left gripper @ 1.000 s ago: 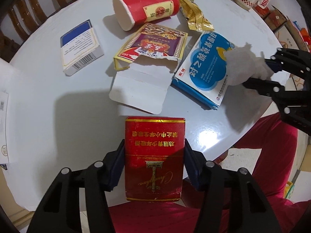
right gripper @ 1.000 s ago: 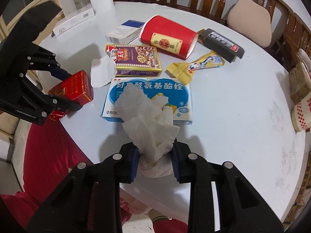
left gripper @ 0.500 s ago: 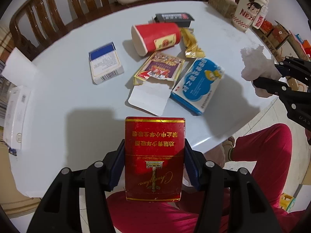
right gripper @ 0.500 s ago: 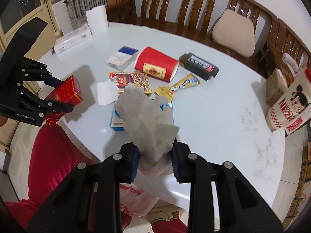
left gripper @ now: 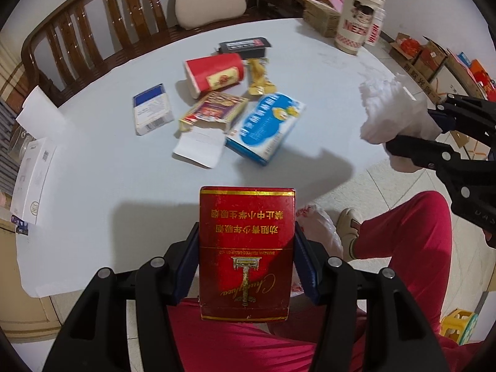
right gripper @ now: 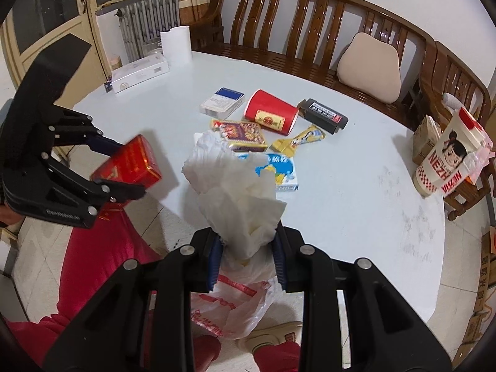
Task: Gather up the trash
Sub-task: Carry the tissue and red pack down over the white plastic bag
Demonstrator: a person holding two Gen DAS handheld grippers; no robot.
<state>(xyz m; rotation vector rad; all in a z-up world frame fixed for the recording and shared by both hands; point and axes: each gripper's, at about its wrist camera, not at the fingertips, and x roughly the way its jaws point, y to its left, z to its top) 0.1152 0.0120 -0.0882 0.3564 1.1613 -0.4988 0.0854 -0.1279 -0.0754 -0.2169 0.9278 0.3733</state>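
Both loads are lifted off the table's (right gripper: 356,217) near edge, heading for disposal. The left gripper (left gripper: 246,259) clamps the red cigarette pack (left gripper: 246,248); the right gripper (right gripper: 248,259) pinches the crumpled tissue (right gripper: 235,186) above the plastic bag (right gripper: 235,303) on the floor. Next, I judge, lower and release. Since 1 second ago, both have drawn back from the table.

Your left gripper (left gripper: 246,260) squeezes a red cardboard cigarette pack with gold writing (left gripper: 246,251) between its blue-padded fingers (left gripper: 187,266). Off to the side, your right gripper (left gripper: 412,130) pinches a crumpled white paper tissue (left gripper: 393,111). On the round white desk (left gripper: 93,170) lie a tipped red paper cup (left gripper: 214,73) and a flat blue medicine box (left gripper: 265,127).
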